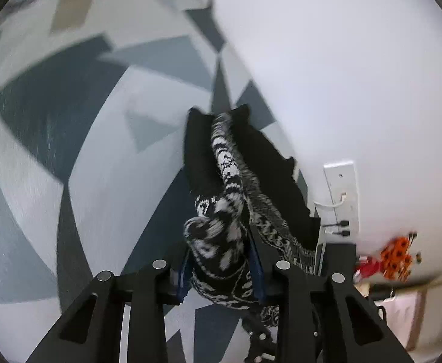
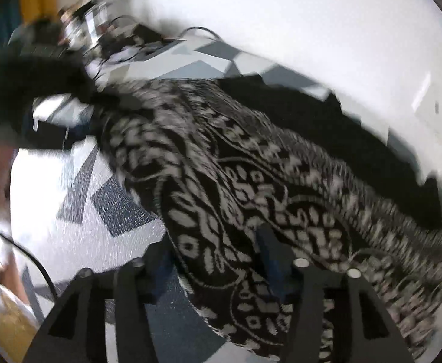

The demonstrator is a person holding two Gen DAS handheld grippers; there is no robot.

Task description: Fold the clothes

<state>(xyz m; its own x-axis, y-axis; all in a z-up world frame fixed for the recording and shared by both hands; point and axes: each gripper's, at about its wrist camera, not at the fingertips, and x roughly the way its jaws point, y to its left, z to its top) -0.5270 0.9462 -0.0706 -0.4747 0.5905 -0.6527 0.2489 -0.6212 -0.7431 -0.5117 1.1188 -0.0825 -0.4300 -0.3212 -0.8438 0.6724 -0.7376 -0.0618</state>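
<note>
**Inspector:** Your left gripper (image 1: 221,267) sits at the bottom centre of its own view. Its blue pads (image 1: 256,267) are clamped on a bunched fold of the black-and-white patterned garment (image 1: 227,178).

**Operator:** And where does the garment run from there?

**Inspector:** Up the middle of the frame as a narrow ridge, black lining on either side, above the grey-and-white patterned floor (image 1: 69,121). A white wall plate (image 1: 342,193) with plugged cables shows at the right.

**Operator:** Your finding on my right hand?

**Inspector:** Your right gripper (image 2: 217,260) is at the bottom centre of its view. The garment (image 2: 251,181) spreads diagonally from upper left to lower right and drapes over the right finger (image 2: 272,251). The frame is blurred and the left finger is largely hidden; I cannot tell whether those fingers are pressing on the cloth.
</note>
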